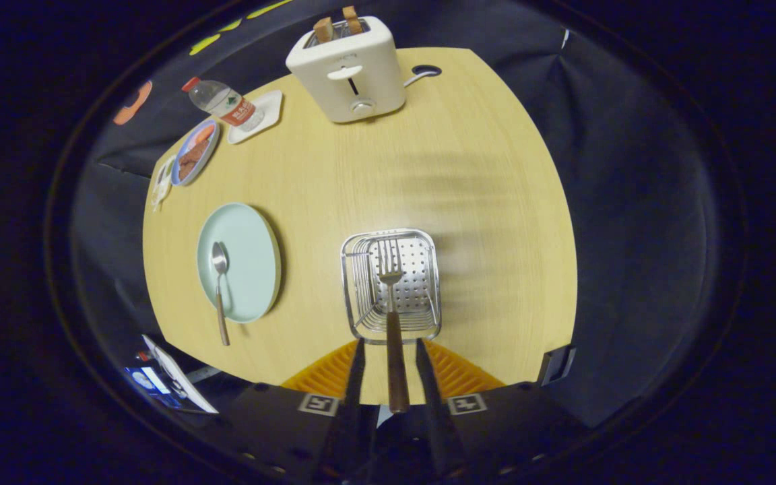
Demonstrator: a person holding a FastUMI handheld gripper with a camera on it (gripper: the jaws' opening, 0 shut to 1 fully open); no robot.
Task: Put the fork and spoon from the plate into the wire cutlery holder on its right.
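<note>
Gripper view shows the gripper narrowly parted, its fingers flanking the fork, grip uncertain; its tines hang over the wire cutlery holder. Left, the spoon lies on the pale green plate. Beyond, a toaster holds toast.

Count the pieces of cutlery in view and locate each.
2. The fork hangs between the claw fingers, over the wire cutlery holder. The spoon lies on the plate.
</note>
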